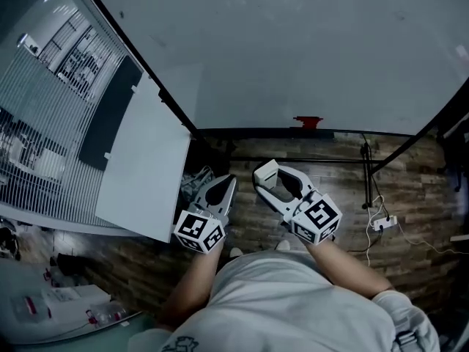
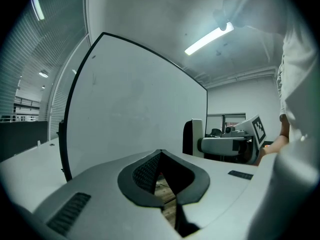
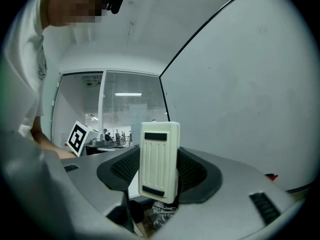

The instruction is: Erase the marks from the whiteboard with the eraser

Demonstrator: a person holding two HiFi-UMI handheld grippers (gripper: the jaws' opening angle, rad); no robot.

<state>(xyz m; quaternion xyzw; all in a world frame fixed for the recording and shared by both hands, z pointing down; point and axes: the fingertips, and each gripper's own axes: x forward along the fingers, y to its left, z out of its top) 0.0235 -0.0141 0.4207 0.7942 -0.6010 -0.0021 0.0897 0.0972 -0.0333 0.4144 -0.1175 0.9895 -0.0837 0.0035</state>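
The large whiteboard [image 1: 293,50] fills the top of the head view; its surface looks blank apart from a few faint specks. My right gripper [image 1: 270,178] is shut on a white ribbed eraser [image 3: 159,161], held upright between the jaws, below the board's bottom edge and apart from it. The eraser [image 1: 265,173] shows at that gripper's tip in the head view. My left gripper [image 1: 227,182] is beside it on the left, shut with nothing in it [image 2: 161,176]. The whiteboard [image 2: 140,99] also fills the left gripper view.
A small red object [image 1: 308,121] sits on the board's lower tray [image 1: 256,132]. A white panel [image 1: 143,167] leans at the left before slatted blinds [image 1: 51,123]. Cables and a power strip [image 1: 383,223] lie on the wood floor at right, by a black stand [image 1: 364,167].
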